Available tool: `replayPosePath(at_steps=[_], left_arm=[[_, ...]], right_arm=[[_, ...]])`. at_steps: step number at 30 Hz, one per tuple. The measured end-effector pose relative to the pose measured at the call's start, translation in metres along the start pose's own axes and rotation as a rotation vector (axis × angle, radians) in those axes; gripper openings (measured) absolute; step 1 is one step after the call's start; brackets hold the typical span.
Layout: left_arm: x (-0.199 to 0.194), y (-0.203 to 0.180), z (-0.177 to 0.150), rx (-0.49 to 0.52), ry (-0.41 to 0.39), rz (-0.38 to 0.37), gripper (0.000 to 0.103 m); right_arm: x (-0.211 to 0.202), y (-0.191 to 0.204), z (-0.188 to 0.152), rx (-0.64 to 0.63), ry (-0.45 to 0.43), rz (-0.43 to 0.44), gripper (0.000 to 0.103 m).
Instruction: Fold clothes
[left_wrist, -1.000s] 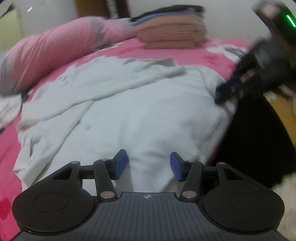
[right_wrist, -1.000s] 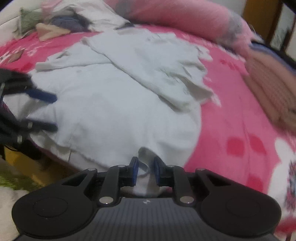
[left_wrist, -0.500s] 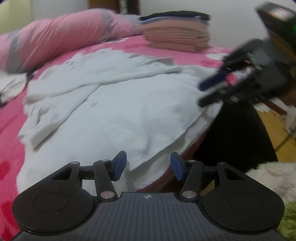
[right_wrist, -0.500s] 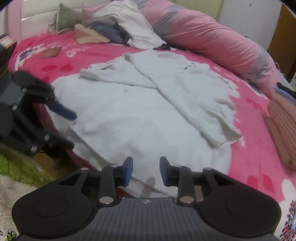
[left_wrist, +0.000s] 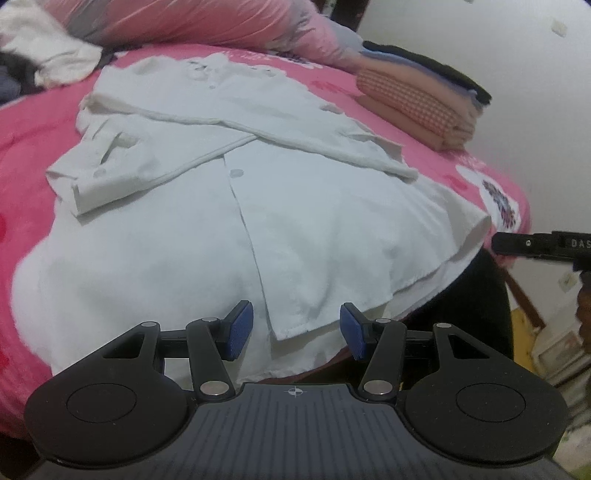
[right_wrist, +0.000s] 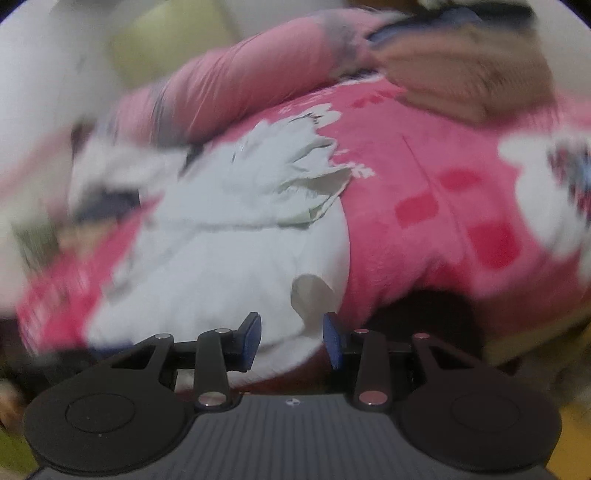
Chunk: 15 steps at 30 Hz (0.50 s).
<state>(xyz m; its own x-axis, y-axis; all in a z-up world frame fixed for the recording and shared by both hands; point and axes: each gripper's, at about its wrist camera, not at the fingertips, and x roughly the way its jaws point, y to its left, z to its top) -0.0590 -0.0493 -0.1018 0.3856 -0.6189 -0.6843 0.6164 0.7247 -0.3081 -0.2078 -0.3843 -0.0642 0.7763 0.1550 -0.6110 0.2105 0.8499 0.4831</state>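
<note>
A white button shirt (left_wrist: 207, 206) lies spread on the pink bed (left_wrist: 26, 122), its sleeves folded across the chest. In the left wrist view my left gripper (left_wrist: 295, 328) is open at the shirt's near hem; the hem corner shows between the blue pads (left_wrist: 240, 328), which do not press it. The right wrist view is blurred. There my right gripper (right_wrist: 291, 339) has its jaws opening over the shirt's (right_wrist: 221, 240) lower edge, and the cloth lies loose between them. Part of the right gripper (left_wrist: 535, 245) shows at the right edge of the left view, beside the shirt's corner.
A stack of folded clothes (left_wrist: 417, 99) sits at the far right of the bed. A long pink pillow (left_wrist: 207, 22) lies behind the shirt, and a loose heap of clothes (left_wrist: 48, 59) is at the far left. The bed edge drops off just under both grippers.
My right gripper was nearly shut on the shirt's hem; it has let go and its jaws have widened. Both views have rolled. The right gripper has shifted to the left view's right edge.
</note>
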Motion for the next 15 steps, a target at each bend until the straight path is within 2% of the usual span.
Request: replayPosePath(at_steps=[3,5,13,15], left_arm=[[0.000,-0.002,0.000,-0.001,0.002,0.005,0.052],[-0.001,-0.003,0.000,0.004,0.003,0.008,0.052],[0.001,-0.008,-0.002,0.023,0.005,0.001,0.052],[0.001,-0.008,-0.002,0.022,0.005,0.001,0.051]], right_arm=[[0.009,-0.021,0.005,0.147,0.001,0.075,0.040],[0.014,-0.026,0.005,0.191,0.004,0.113,0.039],[0.020,-0.023,0.002,0.205,-0.005,0.107,0.038],[0.023,-0.023,0.002,0.222,-0.008,0.117,0.034]])
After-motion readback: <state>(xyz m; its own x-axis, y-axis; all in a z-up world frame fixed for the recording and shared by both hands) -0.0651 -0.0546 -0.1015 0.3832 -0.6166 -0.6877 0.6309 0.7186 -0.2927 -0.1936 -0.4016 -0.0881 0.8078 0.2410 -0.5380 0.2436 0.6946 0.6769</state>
